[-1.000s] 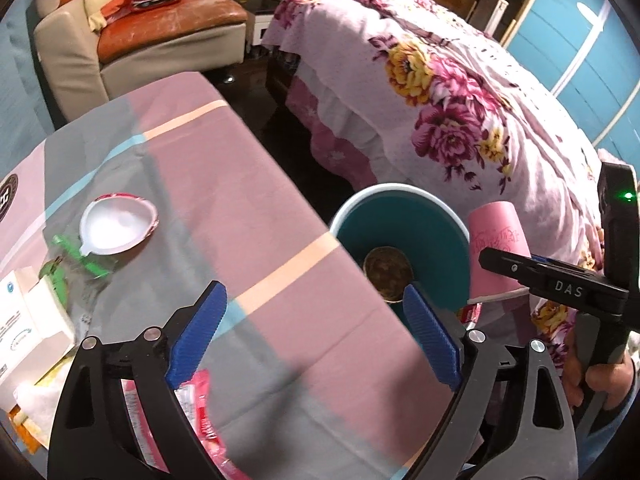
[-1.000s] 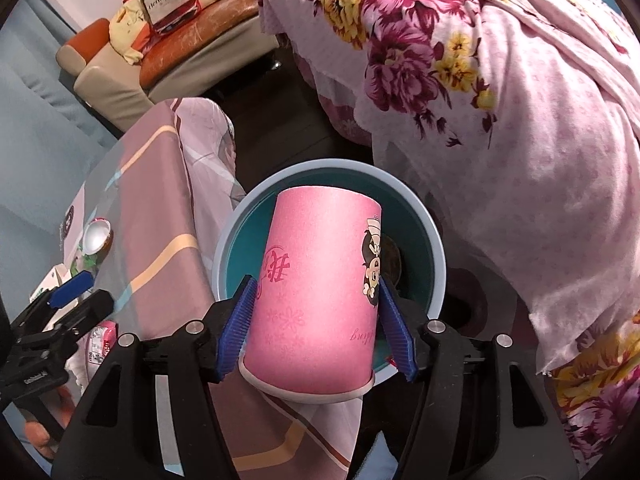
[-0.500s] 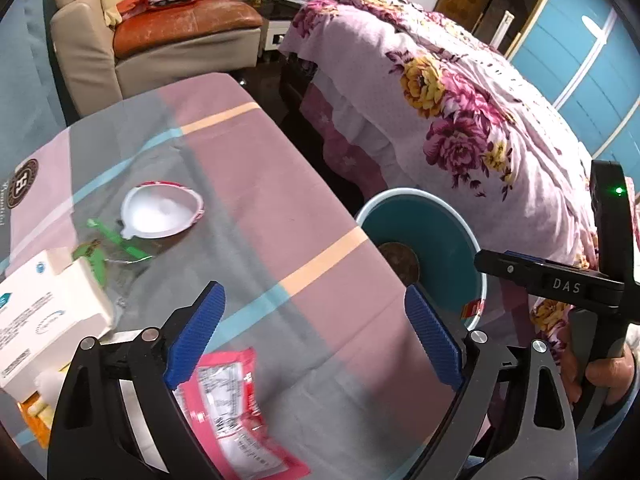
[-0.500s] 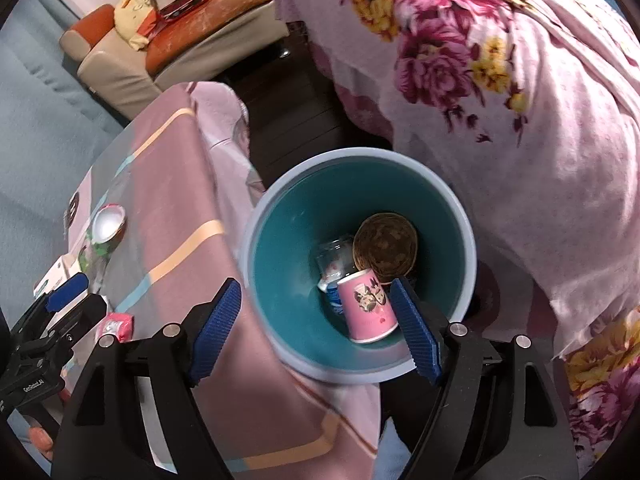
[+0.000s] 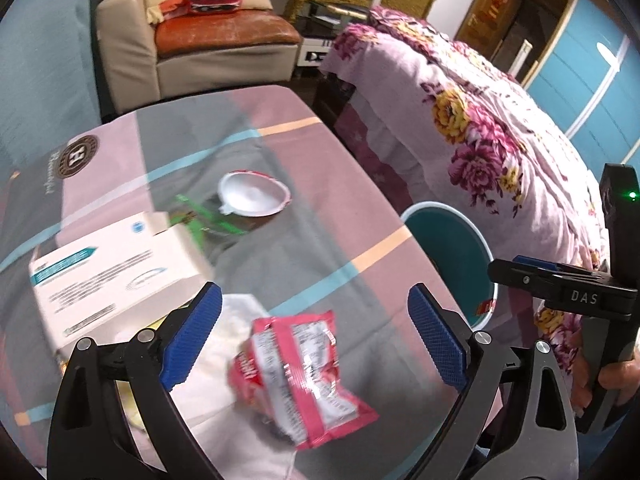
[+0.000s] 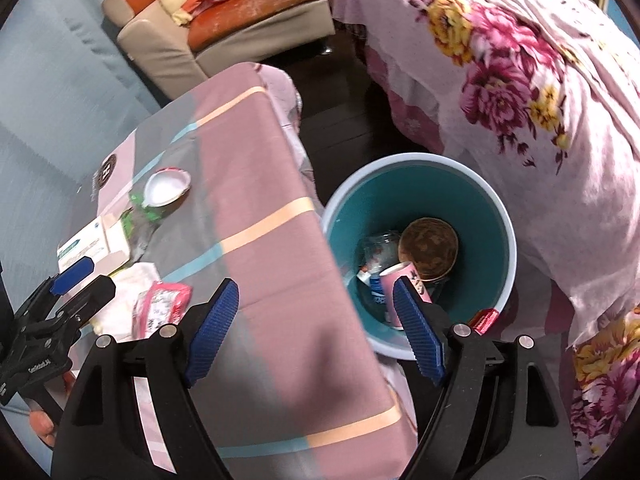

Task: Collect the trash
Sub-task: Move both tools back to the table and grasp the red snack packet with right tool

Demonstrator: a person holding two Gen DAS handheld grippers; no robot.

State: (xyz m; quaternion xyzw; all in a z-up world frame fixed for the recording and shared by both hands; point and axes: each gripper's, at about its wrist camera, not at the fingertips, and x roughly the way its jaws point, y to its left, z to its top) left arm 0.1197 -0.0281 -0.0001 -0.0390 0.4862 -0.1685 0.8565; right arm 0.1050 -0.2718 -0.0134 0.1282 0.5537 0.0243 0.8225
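My left gripper [image 5: 316, 322] hangs open and empty over a crumpled pink-red snack wrapper [image 5: 298, 364] that lies on a white tissue [image 5: 224, 364] on the table. My right gripper [image 6: 316, 322] is open and empty above the table's edge, beside the teal bin [image 6: 472, 208]. In the bin a pink paper cup [image 6: 400, 276] lies next to a brown bowl [image 6: 428, 248] and clear plastic. A white lid [image 5: 252, 200], a green wrapper [image 5: 200, 216] and a white box [image 5: 112, 268] also lie on the table.
The table has a pink, grey and striped cloth [image 6: 260, 184]. The bin [image 5: 452, 240] stands on the floor between table and a bed with a floral cover [image 6: 520, 80]. An armchair [image 5: 208, 40] stands beyond. A hand holds the right gripper [image 5: 560, 292] at the right.
The right gripper opened and the pink cup dropped out of it into the bin. The left gripper moved across the table until the pink-red wrapper came under its fingers.
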